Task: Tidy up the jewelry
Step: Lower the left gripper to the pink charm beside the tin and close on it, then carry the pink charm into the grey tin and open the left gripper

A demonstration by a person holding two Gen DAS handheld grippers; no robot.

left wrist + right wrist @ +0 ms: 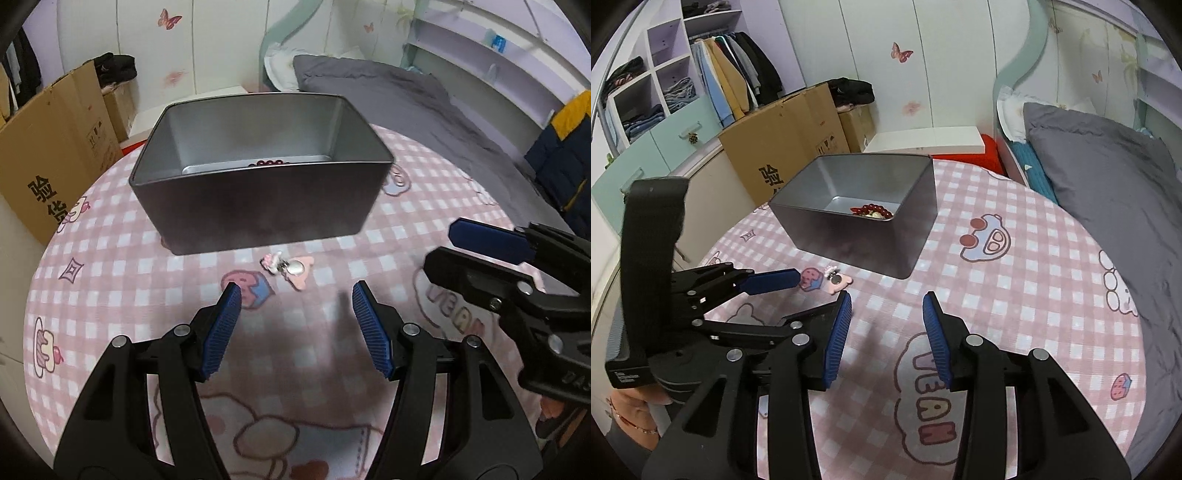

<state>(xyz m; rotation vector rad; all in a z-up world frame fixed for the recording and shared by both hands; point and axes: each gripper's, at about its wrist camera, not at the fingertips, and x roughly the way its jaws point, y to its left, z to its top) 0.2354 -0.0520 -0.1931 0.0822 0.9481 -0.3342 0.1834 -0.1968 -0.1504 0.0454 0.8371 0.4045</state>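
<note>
The left gripper gapes empty below centre frame; beads lie boxed, one trinket remains outside.

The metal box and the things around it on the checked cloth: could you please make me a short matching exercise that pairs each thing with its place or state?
Things:
1. metal box
2. red beads
3. small ornament
4. left gripper

Places or states:
A. lying on the cloth in front of the box
B. open, with nothing between its fingers
C. standing on the cloth with no lid on
D. lying inside the box

Pairs: 1-C, 2-D, 3-A, 4-B
</note>
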